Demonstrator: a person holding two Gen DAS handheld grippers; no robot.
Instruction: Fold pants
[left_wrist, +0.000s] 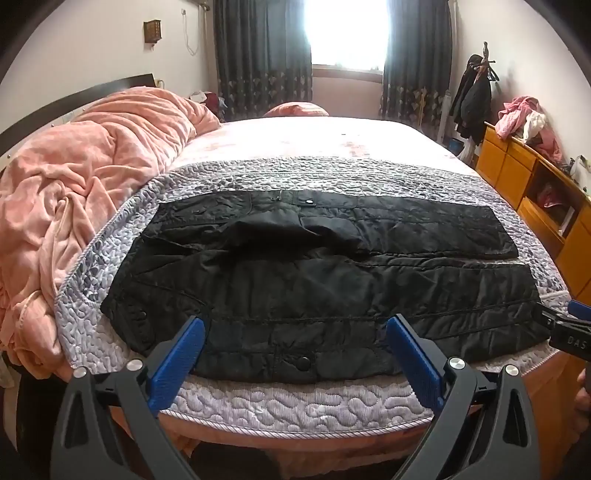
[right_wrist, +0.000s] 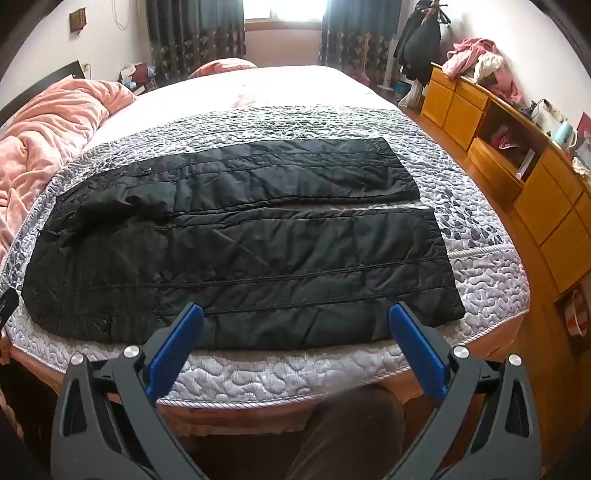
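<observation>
Black quilted pants (left_wrist: 317, 280) lie spread flat across the near end of the bed, waist to the left, both legs running right side by side. The crotch area is bunched into a dark fold. My left gripper (left_wrist: 295, 328) hangs open over the near waist part, by a snap button, its blue pads wide apart with nothing between them. In the right wrist view the same pants (right_wrist: 240, 251) show both legs full length. My right gripper (right_wrist: 295, 321) stands open above the near leg's lower edge, empty. Its tip also shows at the left wrist view's right edge.
The pants rest on a grey-and-white quilted cover (right_wrist: 476, 280) at the bed's near edge. A pink blanket (left_wrist: 70, 184) is heaped at left. Yellow wooden cabinets (right_wrist: 524, 158) with clothes on top line the right wall. A person's dark-clad leg (right_wrist: 351, 432) is below the bed edge.
</observation>
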